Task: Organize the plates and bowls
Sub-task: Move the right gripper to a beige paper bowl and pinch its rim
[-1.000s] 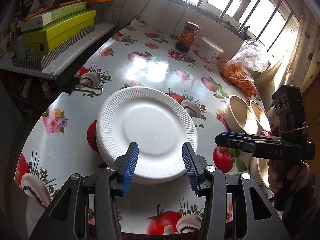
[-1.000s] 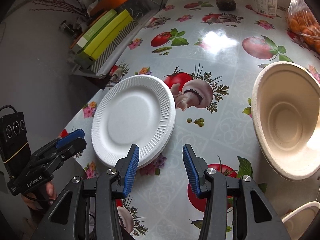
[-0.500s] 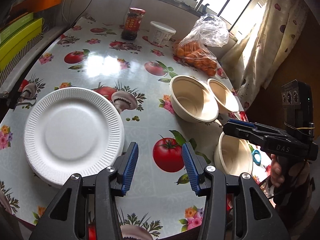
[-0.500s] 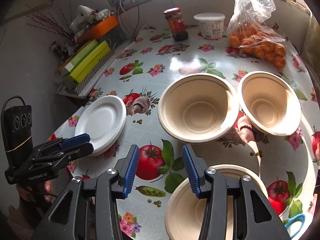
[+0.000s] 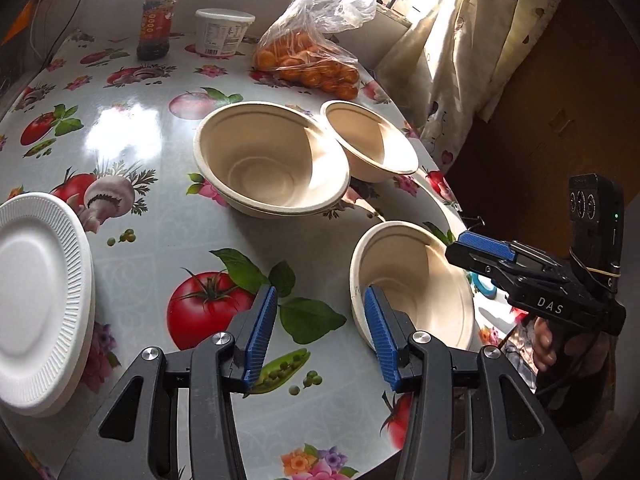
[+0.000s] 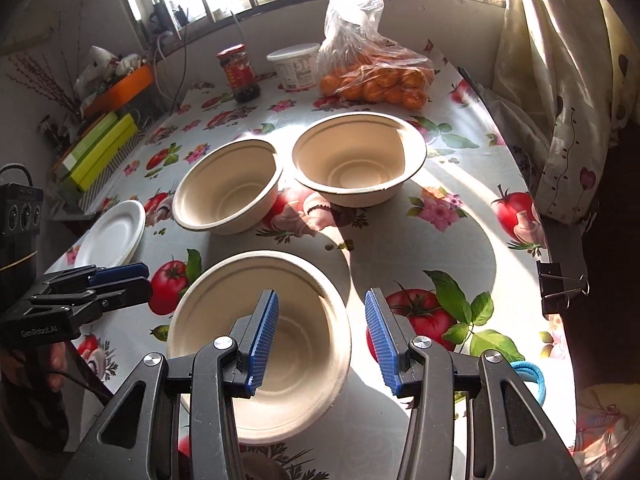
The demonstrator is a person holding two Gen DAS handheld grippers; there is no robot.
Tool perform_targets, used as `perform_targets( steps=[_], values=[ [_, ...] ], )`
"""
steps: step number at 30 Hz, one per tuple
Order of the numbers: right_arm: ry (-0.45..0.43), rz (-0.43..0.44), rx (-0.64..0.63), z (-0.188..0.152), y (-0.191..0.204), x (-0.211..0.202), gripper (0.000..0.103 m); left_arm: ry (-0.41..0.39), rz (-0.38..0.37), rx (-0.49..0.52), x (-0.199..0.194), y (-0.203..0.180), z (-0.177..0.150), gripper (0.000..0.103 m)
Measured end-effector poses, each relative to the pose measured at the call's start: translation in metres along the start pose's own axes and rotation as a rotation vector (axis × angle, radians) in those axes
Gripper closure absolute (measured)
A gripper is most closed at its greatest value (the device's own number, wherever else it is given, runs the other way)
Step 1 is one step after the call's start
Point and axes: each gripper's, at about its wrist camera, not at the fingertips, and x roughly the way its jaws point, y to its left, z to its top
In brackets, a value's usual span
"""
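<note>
Beige pulp bowls stand in three places on the glossy surface [image 6: 472, 240], whose cloth is printed with tomatoes, mushrooms and flowers. The nearest bowl [image 6: 280, 344] sits close to the front edge. The left gripper [image 5: 316, 332] hangs above the cloth just left of that bowl, its blue fingers [image 5: 262, 332] apart and holding nothing; the right-hand finger overlaps the bowl's rim in the left wrist view, though contact cannot be told. The right gripper [image 6: 320, 336] is over the same bowl's right side, fingers [image 6: 378, 336] likewise spread and empty, one over the bowl's hollow and one over the cloth.

Farther back, the middle bowl [image 6: 228, 188] and the far bowl [image 6: 356, 160] stand side by side, rims nearly touching. The stack of white ribbed plates [image 5: 40, 300] lies at the left edge, well apart from the bowls. A dark jar [image 6: 239, 74], a white tub [image 6: 296, 64] and a bag of oranges [image 6: 372, 76] stand along the window wall.
</note>
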Motion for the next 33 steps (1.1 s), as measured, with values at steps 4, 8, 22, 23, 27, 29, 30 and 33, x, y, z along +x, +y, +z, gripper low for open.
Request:
perform_targets(
  steps=[4,8,22,23,27,29,30,33],
  values=[
    [0.002,0.014,0.026,-0.008,-0.008,0.002,0.058,0.027,-0.005,0.012,0.013,-0.008,0.000,0.056],
    [0.010,0.050,0.035,-0.014,-0.010,0.003,0.067,0.038,-0.014,0.028,0.019,-0.014,0.002,0.056],
    [0.037,0.171,0.083,-0.022,-0.007,0.009,0.082,0.045,-0.049,0.008,0.024,-0.017,0.000,0.056],
    [0.040,0.177,0.085,-0.022,-0.007,0.010,0.082,0.045,-0.048,0.005,0.023,-0.016,0.000,0.056],
    [0.056,0.194,0.080,-0.022,-0.003,0.013,0.082,0.045,-0.049,-0.004,0.022,-0.014,0.000,0.056],
    [0.061,0.218,0.071,-0.022,-0.002,0.013,0.082,0.047,-0.054,-0.009,0.022,-0.012,0.000,0.056],
    [0.060,0.221,0.069,-0.021,-0.002,0.012,0.082,0.047,-0.052,-0.005,0.021,-0.012,0.000,0.056],
    [0.026,0.210,0.066,-0.015,-0.005,0.005,0.078,0.030,-0.033,-0.004,0.016,-0.008,0.004,0.056]
  ],
)
